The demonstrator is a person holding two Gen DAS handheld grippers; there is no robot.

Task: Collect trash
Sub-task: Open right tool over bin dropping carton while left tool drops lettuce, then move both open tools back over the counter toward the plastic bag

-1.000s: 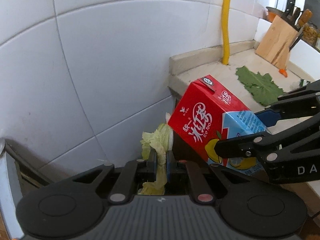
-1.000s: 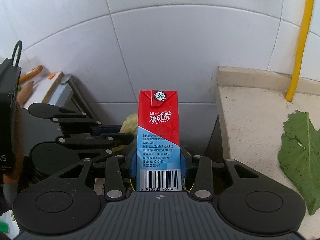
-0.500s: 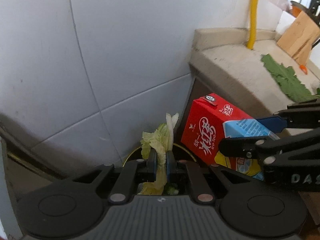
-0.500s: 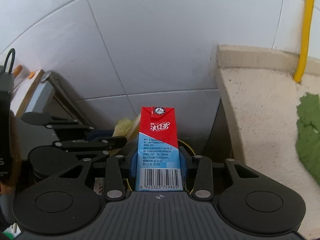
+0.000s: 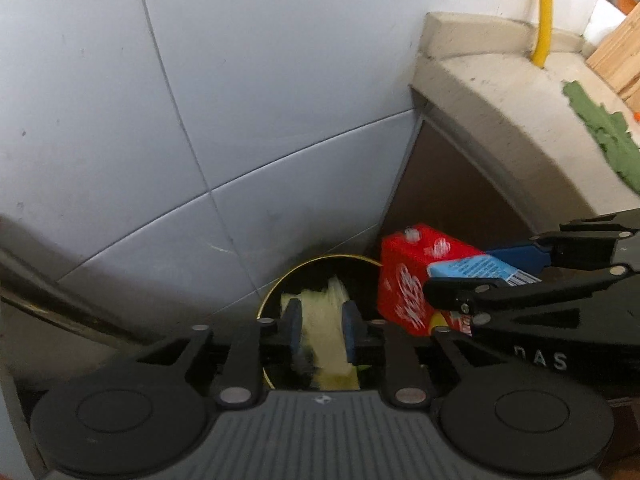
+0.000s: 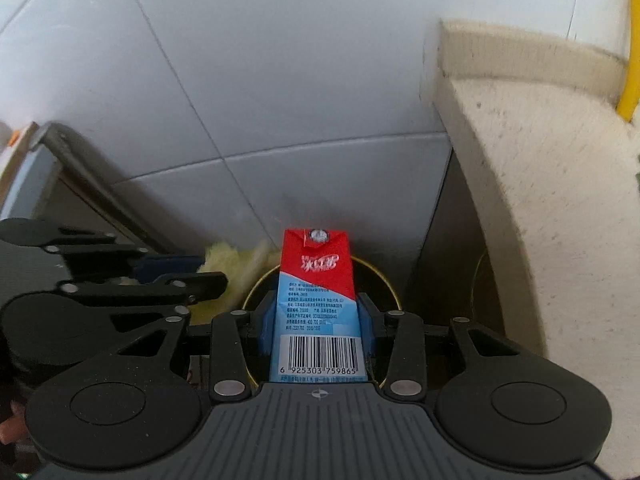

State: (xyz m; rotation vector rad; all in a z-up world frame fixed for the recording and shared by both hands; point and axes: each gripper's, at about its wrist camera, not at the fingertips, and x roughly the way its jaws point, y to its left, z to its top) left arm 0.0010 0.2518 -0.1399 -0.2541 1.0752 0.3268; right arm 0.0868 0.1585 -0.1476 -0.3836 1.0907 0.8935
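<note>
A pale yellow-green lettuce leaf (image 5: 322, 320) hangs blurred between the pads of my left gripper (image 5: 322, 322), whose jaws are opening and no longer pinch it. It hangs over the gold-rimmed round bin (image 5: 320, 258) below, in the corner by the wall. My right gripper (image 6: 318, 320) is shut on a red and blue iced tea carton (image 6: 316, 276), held upright over the same bin (image 6: 384, 276). In the left wrist view the carton (image 5: 404, 280) and right gripper (image 5: 460, 274) sit just right of the bin. The left gripper (image 6: 208, 272) and leaf (image 6: 228, 254) show left of the carton.
A pale stone countertop (image 5: 500, 92) juts out on the right above the bin, with a dark green leaf (image 5: 600, 128), a wooden knife block (image 5: 616, 56) and a yellow pipe (image 5: 546, 8). White wall tiles stand behind. A metal frame (image 6: 80, 168) runs along the left.
Both grippers have come down toward the bin, now in full view. The left jaws have parted around the lettuce leaf. The carton stays gripped in the right.
</note>
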